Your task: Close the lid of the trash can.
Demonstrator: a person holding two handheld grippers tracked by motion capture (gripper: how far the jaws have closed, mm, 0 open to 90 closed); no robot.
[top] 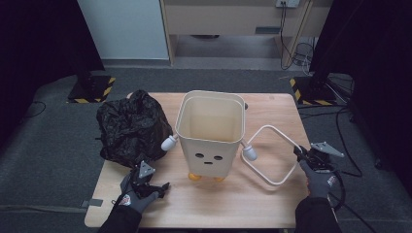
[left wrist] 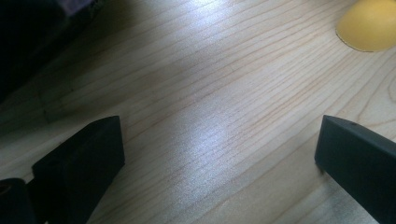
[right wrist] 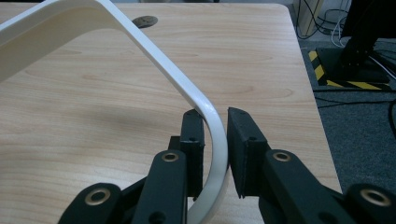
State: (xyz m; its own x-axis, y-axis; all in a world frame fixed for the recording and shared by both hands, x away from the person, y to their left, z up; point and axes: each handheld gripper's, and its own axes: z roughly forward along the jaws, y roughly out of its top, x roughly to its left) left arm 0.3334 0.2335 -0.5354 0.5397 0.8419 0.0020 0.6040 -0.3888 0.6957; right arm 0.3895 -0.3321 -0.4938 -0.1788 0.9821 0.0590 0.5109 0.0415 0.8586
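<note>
At the near table edge, notes ran outward from the person's side.
Left gripper [top: 154,188]: at 7 o'clock of the table, low over the bare wood; jaws stood wide apart with nothing between them, in the left gripper view only grain and a yellow foot [left wrist: 369,25] at its 1 o'clock.
Right gripper [top: 302,154]: at 4 o'clock, near the right edge; jaws drawn close around the white handle [right wrist: 205,109], the band between the pads, one pad against it, a thin gap at the other; firm clamping could not be confirmed.
Handle: swung down to the bin's right, a rounded loop lying toward 4 o'clock, hinged at a white knob [top: 249,152].
Bin [top: 210,145]: cream, upright, centre of the table [top: 262,204], open top, a small face on the near wall, two yellow feet below.
Black bag [top: 131,127]: crumpled heap at 10 o'clock, just beside the bin's left knob.
Beyond the table: grey carpet, a striped stand base [top: 92,87] at 11 o'clock.
</note>
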